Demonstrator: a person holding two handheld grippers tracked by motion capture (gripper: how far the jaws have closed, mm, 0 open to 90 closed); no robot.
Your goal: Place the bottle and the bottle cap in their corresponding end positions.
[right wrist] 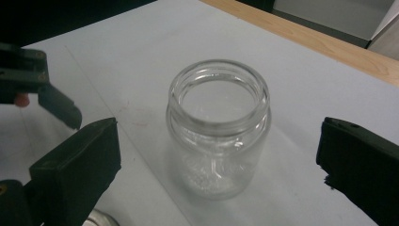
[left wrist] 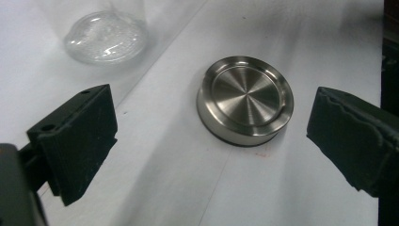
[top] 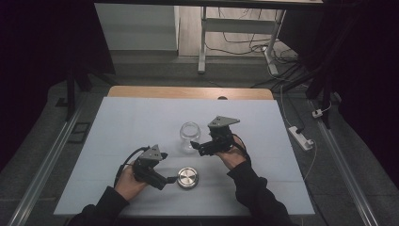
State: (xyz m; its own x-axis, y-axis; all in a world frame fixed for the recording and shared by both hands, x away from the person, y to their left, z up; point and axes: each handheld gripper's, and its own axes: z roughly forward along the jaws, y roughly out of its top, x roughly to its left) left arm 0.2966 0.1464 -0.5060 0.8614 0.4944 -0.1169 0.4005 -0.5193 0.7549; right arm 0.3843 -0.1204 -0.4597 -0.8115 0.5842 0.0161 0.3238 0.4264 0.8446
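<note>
One clear glass jar (right wrist: 218,127), upright, mouth open — steel lid (left wrist: 245,99) apart.

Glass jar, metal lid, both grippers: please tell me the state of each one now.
Glass jar: upright, open, no lid on it.
Metal lid: lying flat on the table, off the jar.
Left gripper: open, at the lid, not touching.
Right gripper: open, at the jar, not touching.
</note>
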